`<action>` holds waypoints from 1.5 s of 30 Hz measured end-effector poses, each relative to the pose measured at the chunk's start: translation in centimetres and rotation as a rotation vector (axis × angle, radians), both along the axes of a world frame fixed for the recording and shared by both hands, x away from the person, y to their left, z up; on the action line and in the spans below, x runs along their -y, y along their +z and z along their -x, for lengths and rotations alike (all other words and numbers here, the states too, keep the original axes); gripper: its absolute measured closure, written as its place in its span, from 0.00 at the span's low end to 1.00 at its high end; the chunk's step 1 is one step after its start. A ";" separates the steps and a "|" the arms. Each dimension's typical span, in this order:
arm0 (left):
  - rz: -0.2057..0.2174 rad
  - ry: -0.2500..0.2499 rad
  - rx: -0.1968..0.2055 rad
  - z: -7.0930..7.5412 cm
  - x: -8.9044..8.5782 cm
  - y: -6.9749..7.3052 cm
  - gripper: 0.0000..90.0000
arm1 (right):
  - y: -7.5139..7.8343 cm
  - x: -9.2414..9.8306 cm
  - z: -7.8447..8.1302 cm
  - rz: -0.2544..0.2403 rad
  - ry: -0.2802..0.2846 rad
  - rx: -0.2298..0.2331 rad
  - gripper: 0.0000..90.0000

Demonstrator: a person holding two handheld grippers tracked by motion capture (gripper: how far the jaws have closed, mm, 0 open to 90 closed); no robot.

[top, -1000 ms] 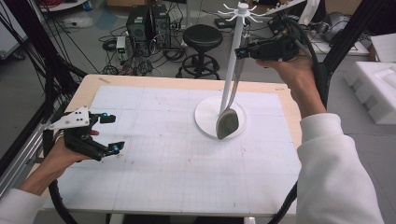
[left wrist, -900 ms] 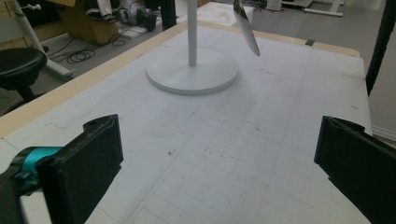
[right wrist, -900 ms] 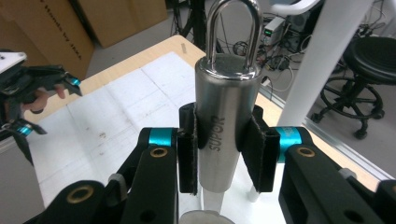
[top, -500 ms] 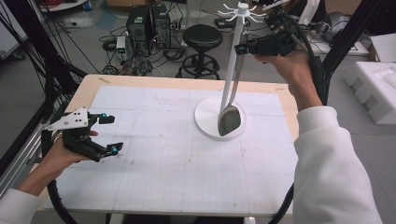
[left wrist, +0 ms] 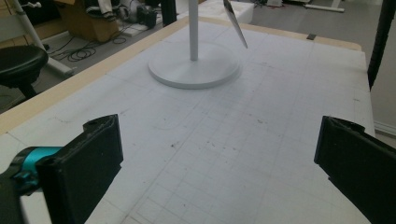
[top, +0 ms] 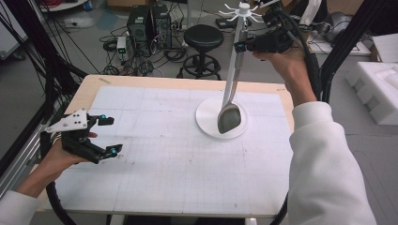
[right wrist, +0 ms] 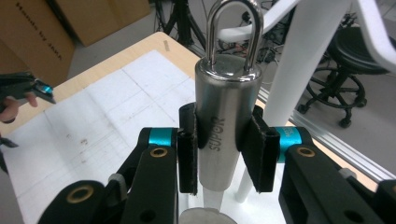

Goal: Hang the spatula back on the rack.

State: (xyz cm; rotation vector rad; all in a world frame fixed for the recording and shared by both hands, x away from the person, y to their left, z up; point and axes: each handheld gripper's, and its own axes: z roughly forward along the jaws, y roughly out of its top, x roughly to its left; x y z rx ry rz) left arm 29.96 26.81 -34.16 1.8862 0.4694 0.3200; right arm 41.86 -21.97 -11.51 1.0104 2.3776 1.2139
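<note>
Steel ladle (top: 229,105) clamped in right claw (right wrist: 219,144), smooth cylindrical handle, wire loop

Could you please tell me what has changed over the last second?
The right tongs, shut on the spatula, have lifted it a little toward the white rack's hooks. The left tongs stay open and idle over the table.
</note>
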 end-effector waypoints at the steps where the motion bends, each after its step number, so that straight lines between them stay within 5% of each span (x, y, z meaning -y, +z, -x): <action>1: 0.005 0.003 -0.001 0.1 0.0 -0.1 0.02 | 0.0 0.0 -0.1 -0.001 -0.008 -0.001 0.77; 10: 0.003 0.012 -0.004 0.3 0.2 -1.0 0.02 | -0.9 -0.1 -0.6 0.017 -0.051 0.016 0.74; 12: 0.005 0.018 -0.005 0.3 0.1 -1.0 0.02 | -1.2 0.1 -0.4 -0.003 -0.051 0.045 0.61; 19: -0.005 0.041 0.005 0.4 0.4 -1.3 0.02 | -2.8 1.6 0.8 -0.028 -0.046 0.073 0.39; 25: 0.024 0.054 0.007 0.7 0.6 -1.7 0.02 | -6.4 3.3 3.2 -0.085 0.082 0.145 0.14; 29: 0.039 0.068 0.003 1.1 0.5 -2.1 0.02 | -8.7 4.3 5.2 -0.070 0.153 0.195 0.01; 33: 0.041 0.079 0.008 1.4 0.3 -2.3 0.02 | -10.9 5.0 7.1 -0.091 0.189 0.228 0.01; 45: 0.055 0.083 0.018 2.5 -0.1 -3.4 0.02 | -19.9 8.8 12.9 -0.182 0.182 0.256 0.01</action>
